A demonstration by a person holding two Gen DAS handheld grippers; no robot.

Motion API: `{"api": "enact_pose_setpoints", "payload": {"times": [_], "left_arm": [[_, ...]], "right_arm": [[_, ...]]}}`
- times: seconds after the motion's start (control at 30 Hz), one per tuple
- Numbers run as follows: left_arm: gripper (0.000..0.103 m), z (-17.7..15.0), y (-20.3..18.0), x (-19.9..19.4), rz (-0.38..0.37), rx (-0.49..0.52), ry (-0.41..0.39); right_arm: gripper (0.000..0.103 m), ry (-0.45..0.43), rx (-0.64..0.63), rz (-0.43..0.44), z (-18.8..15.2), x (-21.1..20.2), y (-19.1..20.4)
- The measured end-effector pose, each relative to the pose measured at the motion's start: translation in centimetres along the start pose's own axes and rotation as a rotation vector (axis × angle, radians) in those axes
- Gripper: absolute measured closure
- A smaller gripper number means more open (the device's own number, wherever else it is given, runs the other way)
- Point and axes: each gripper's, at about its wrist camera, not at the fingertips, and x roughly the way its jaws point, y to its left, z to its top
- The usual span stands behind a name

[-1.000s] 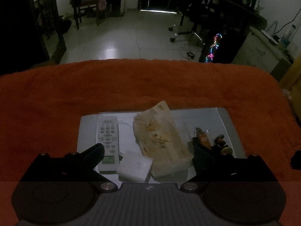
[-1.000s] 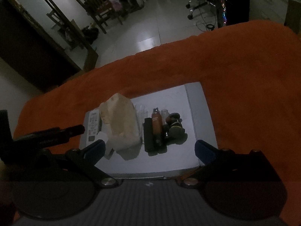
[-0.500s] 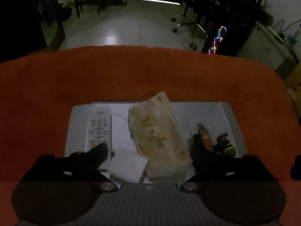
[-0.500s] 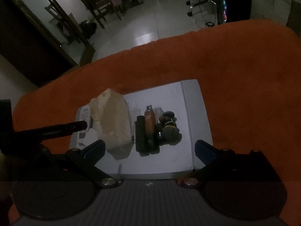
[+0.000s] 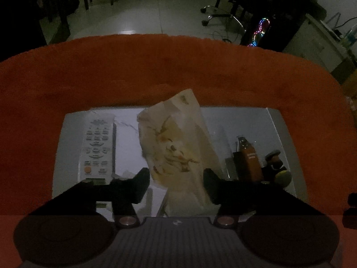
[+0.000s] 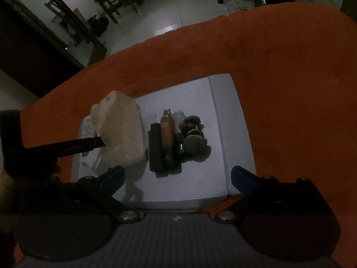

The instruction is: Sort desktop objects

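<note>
A crumpled cream bag [image 5: 178, 143] stands between the left jaws, which have just been closing around its lower end. Left of those jaws lies a white remote [image 5: 97, 149], flat. Ahead of the open right jaws lie a brown bottle [image 6: 167, 129], a black case [image 6: 155, 147] and a dark figurine [image 6: 193, 138], clustered.
</note>
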Motion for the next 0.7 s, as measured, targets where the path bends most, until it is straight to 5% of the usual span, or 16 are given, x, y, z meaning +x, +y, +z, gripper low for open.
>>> {"api": "enact_pose_setpoints", "payload": {"times": [0.1, 0.2, 0.33, 0.7], "left_arm": [[0.095, -0.1, 0.0, 0.4, -0.032, -0.012, 0.003], [0.102, -0.1, -0.1, 0.3, -0.033, -0.015, 0.011], [0.102, 0.1, 0.0, -0.4, -0.035, -0.017, -0.006], [0.103, 0.8, 0.4, -5.6, -0.118, -0.019, -0.09]], "right_arm": [[0.001, 0.0, -0.022, -0.013, -0.1, 0.5, 0.4], [0.006, -0.013, -0.049, -0.028, -0.2, 0.7, 1.0], [0.016, -0.013, -0.073, -0.021, -0.4, 0.9, 1.7], [0.017, -0.053, -0.099, 0.007, -0.3, 0.0, 3.8]]}}
